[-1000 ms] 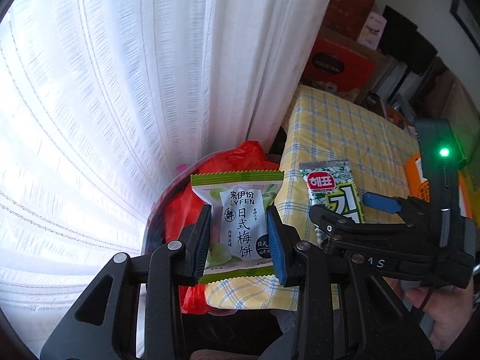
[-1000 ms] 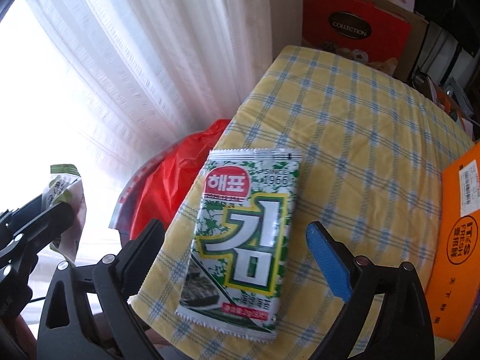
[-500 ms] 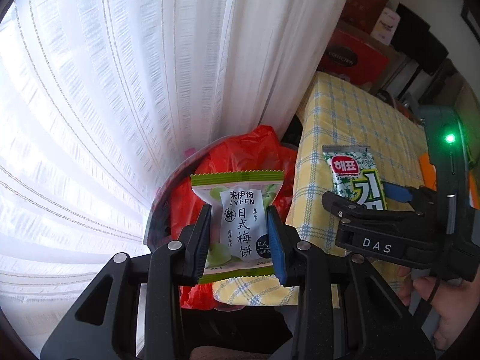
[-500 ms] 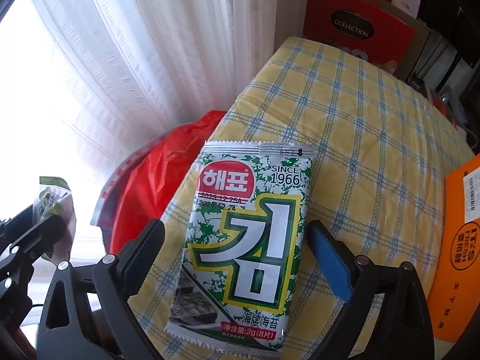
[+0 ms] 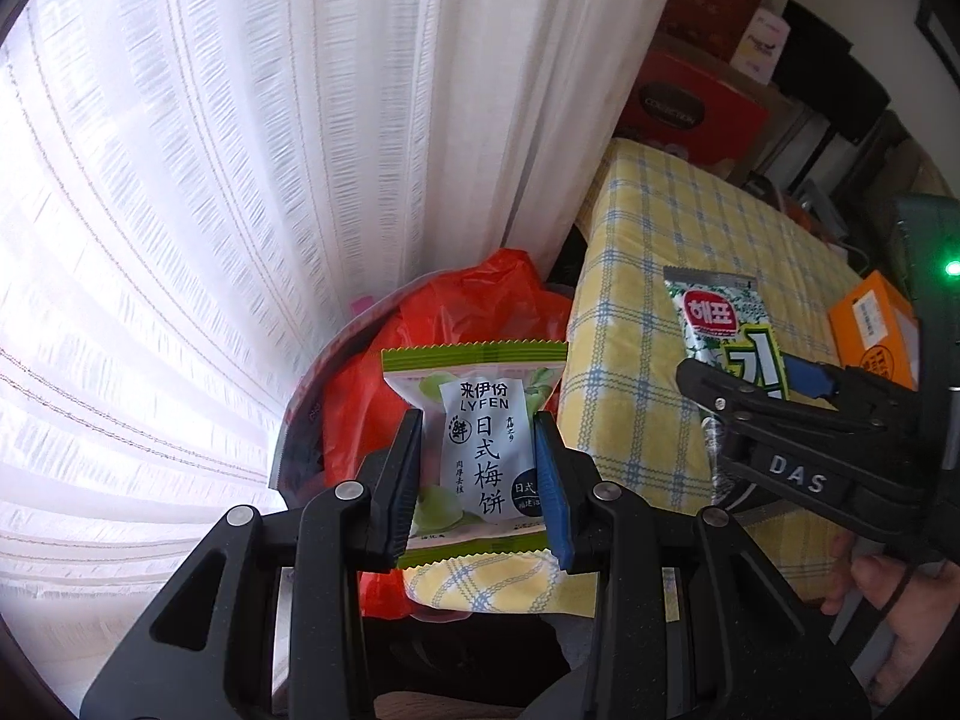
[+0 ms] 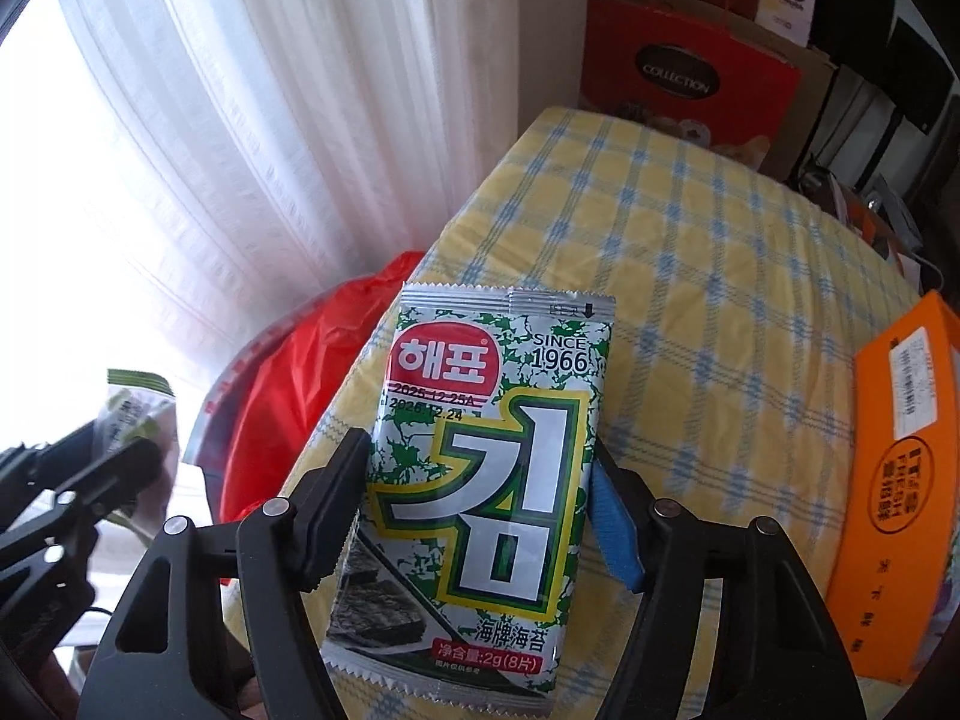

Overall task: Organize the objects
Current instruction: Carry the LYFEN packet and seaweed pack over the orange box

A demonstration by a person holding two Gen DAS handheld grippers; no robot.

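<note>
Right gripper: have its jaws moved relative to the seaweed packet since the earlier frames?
Yes. The right gripper has just been closing: its jaws now meet the edges of the seaweed packet, which lies on the checked cloth.

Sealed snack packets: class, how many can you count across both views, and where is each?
2. The green-and-white plum-cake packet is clamped in the left hand-held gripper above the red plastic bag. The seaweed packet lies on the yellow checked tablecloth. Others may be hidden.

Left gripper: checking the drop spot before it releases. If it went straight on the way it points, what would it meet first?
Probably the crumpled red plastic bag directly behind the green-and-white snack packet that the left gripper holds; depth is unclear.
</note>
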